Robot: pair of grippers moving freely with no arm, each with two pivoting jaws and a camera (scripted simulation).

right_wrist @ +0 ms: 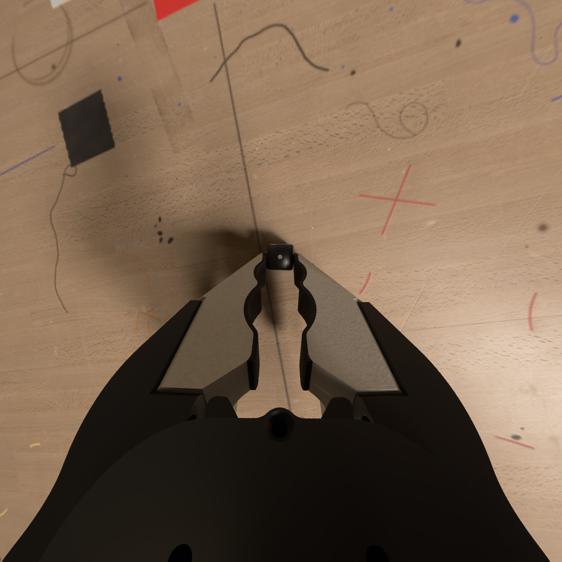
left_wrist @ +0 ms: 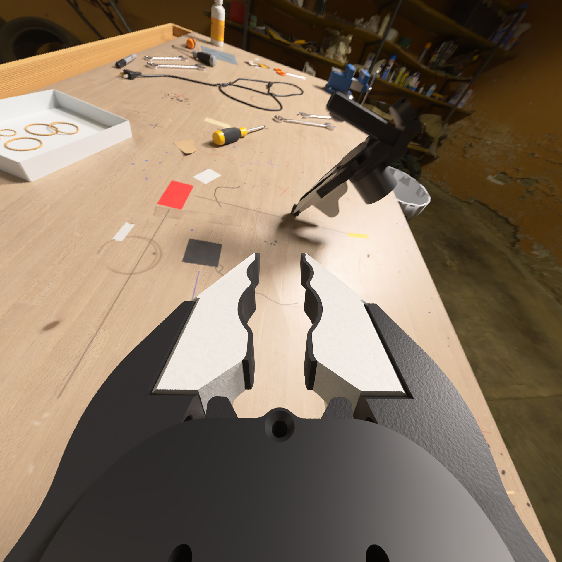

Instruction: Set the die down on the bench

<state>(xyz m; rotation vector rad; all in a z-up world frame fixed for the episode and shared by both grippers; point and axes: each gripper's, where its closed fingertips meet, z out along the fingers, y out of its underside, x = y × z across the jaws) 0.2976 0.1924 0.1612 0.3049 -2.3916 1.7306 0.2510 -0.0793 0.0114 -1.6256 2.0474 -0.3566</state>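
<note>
A small black die (right_wrist: 279,257) with a pale pip sits between the tips of my right gripper (right_wrist: 279,258), which is shut on it, pointing down at the wooden bench (right_wrist: 395,349). Its shadow lies right under the tips, so the die is at or just above the surface. In the left wrist view the right gripper (left_wrist: 295,210) shows tilted with its tips at the bench (left_wrist: 91,304); the die is too small to make out there. My left gripper (left_wrist: 280,258) is open and empty above the bench's near part.
A white tray (left_wrist: 100,143) with several rings stands at the left. A yellow-handled screwdriver (left_wrist: 231,135), wrenches (left_wrist: 304,121), a black cable (left_wrist: 258,91), a glue bottle (left_wrist: 217,24) and a blue vise (left_wrist: 343,79) lie farther back. Red (left_wrist: 175,194) and black (left_wrist: 202,252) patches mark the bench. The bench edge runs along the right.
</note>
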